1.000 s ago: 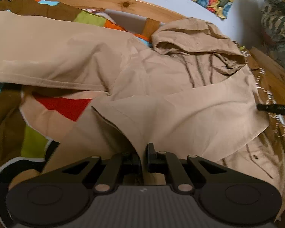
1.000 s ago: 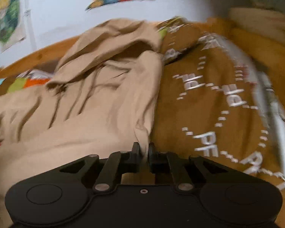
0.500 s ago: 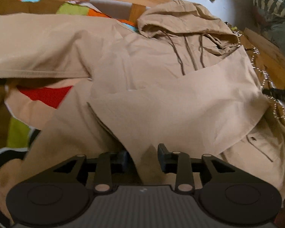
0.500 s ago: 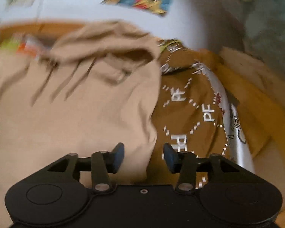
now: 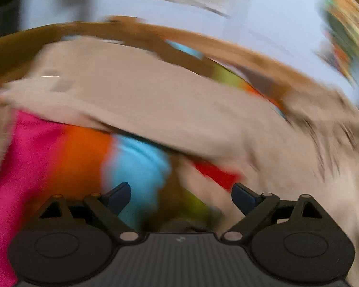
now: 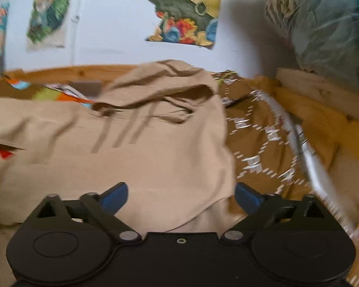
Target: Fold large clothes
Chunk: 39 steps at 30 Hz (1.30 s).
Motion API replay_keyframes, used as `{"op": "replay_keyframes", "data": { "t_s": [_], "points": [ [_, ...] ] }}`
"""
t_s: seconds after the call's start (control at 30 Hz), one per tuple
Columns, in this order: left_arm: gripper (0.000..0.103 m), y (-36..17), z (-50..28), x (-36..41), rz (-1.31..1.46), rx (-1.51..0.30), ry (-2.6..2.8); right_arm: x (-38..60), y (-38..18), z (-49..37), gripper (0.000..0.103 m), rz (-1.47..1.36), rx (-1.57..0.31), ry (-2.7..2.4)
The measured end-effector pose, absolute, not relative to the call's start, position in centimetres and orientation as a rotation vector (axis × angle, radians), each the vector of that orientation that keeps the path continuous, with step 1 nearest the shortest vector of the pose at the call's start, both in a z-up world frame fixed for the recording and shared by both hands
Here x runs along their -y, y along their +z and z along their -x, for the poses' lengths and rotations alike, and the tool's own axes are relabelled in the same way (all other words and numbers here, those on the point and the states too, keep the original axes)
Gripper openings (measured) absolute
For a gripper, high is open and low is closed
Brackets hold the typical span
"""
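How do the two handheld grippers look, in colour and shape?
Both look alike. The left gripper has a black body with two round discs, a ribbed grey centre plate, angled black linkage arms with silver pivot pins, and dark blue fingertips. The right gripper matches it, though its centre is smooth black with a small screw.

The left tongs (image 5: 180, 197) stand wide apart with nothing between the two blue-tipped fingers (image 5: 118, 195); their view is heavily smeared. They hang above the beige jacket (image 5: 155, 100), beside its long spread part. The right tongs (image 6: 181, 196) are likewise spread wide and empty, poised just over the jacket's near edge below its hood.
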<state>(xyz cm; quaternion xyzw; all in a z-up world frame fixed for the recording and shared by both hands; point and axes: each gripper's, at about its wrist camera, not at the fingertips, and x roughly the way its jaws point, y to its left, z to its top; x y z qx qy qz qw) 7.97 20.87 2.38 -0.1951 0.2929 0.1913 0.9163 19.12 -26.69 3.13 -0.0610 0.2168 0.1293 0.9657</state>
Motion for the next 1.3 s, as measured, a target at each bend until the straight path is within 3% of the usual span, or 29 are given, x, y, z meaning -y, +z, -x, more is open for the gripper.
{"op": "replay_keyframes", "data": {
  "t_s": [0.27, 0.37, 0.47, 0.53, 0.57, 0.63, 0.73, 1.1, 1.3],
  "points": [
    [0.094, 5.7, -7.4, -30.6, 0.761, -0.356, 0.747, 23.0, 1.1, -18.3, 0.099, 0.090, -0.541, 0.421],
    [0.085, 5.4, -8.6, -32.8, 0.843, -0.359, 0.819, 22.9, 0.0, -18.1, 0.099, 0.056, -0.588, 0.437],
    [0.061, 4.9, -9.5, -34.1, 0.885, -0.379, 0.886, 22.8, -0.7, -18.2, 0.099, 0.045, -0.616, 0.435],
    [0.034, 4.8, -9.8, -34.1, 0.894, -0.372, 0.923, 22.9, -0.8, -18.2, 0.099, 0.030, -0.619, 0.438],
    [0.032, 4.9, -9.9, -34.0, 0.888, -0.370, 0.933, 23.0, -0.8, -18.2, 0.099, 0.026, -0.617, 0.439],
    [0.016, 5.4, -9.7, -33.4, 0.865, -0.340, 0.933, 23.2, -0.6, -18.2, 0.099, 0.022, -0.612, 0.441],
    [0.009, 6.9, -9.3, -32.0, 0.797, -0.279, 0.917, 23.3, -0.4, -18.2, 0.099, 0.012, -0.609, 0.445],
    [0.006, 18.3, -12.0, -18.6, 0.286, -0.002, 0.410, 24.8, 1.6, -17.6, 0.099, -0.038, -0.529, 0.426],
    [0.006, 21.8, -15.3, -8.0, 0.146, 0.027, -0.002, 27.8, 2.2, -18.0, 0.099, -0.137, -0.480, 0.344]
  ]
}}
